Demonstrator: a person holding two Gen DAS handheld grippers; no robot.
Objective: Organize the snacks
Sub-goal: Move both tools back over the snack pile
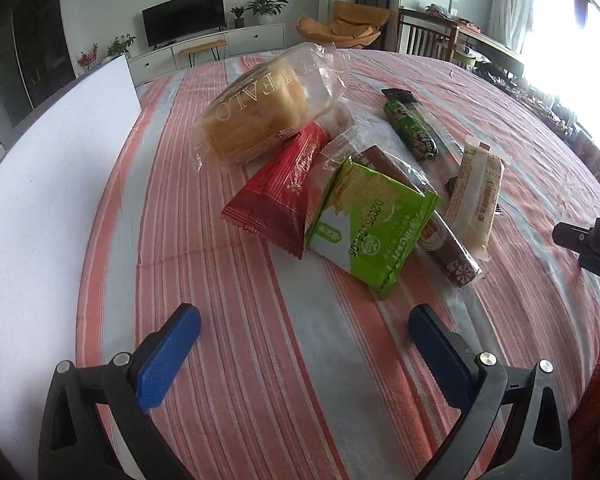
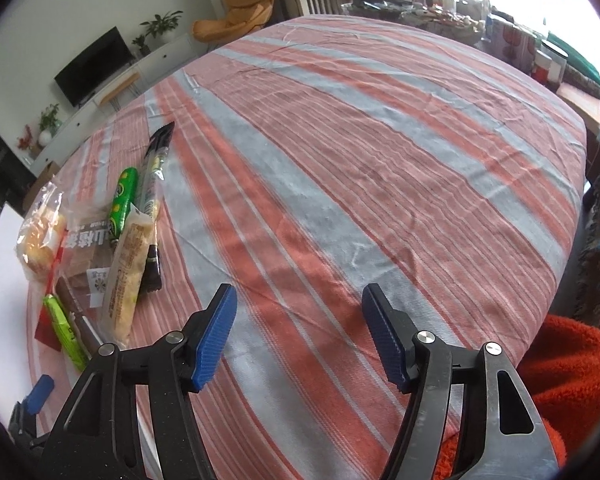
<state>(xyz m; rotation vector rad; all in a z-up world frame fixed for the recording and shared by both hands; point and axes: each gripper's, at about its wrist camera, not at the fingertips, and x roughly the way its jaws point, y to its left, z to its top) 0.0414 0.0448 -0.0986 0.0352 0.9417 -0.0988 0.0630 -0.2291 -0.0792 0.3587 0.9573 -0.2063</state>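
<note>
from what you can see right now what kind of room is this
Most likely a home living and dining room. A flat TV sits on a low white cabinet with potted plants, an orange lounge chair stands behind, and the snacks lie on a striped tablecloth.

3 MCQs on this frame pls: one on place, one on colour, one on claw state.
1. The bread loaf lies where, relative to the red packet, in the left wrist view?
A nearer the claw
B beyond it
C under it

2. Which colour is the packet nearest the left claw?
A green
B blue
C black

3. The right claw is
A shut on a snack
B open, empty
C out of view

B: the loaf sits farther up the striped cloth.
A: the green packet is closest.
B: jaws apart, only cloth between.
</note>
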